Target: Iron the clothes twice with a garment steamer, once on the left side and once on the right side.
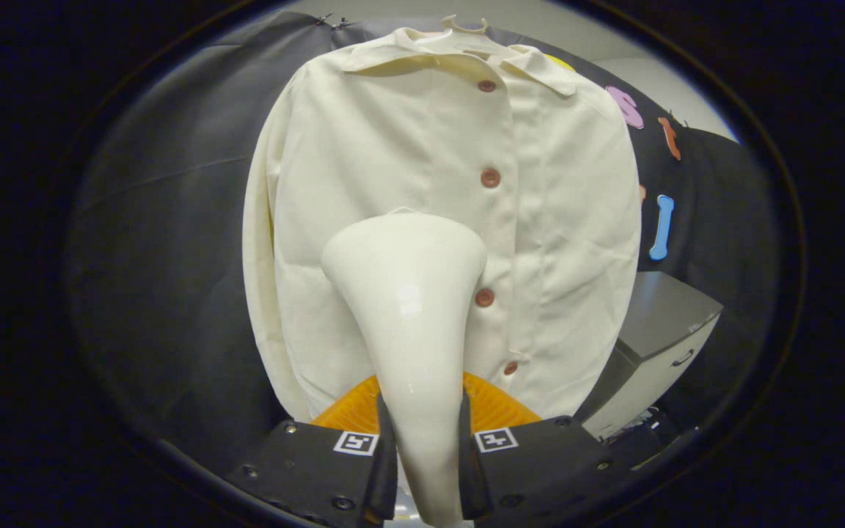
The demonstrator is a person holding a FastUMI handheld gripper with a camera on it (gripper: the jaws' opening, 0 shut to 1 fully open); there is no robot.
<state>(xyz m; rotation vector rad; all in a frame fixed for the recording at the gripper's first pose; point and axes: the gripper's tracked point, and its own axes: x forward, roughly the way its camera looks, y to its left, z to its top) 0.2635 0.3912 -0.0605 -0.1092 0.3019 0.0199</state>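
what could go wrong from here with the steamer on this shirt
The claw grips the steamer only on its narrow handle, so the wide head could twist or slip. The head sits near the button placket and could snag a button. The shirt hangs loosely from a hanger, so pushing may swing it away.

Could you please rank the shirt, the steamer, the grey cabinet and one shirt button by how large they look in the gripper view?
1. Shirt, the largest.
2. Steamer, gripped between the fingers; its nearness to the camera inflates it.
3. Grey cabinet, beyond the shirt and partly hidden, so its true size is unsure.
4. Button, the smallest.
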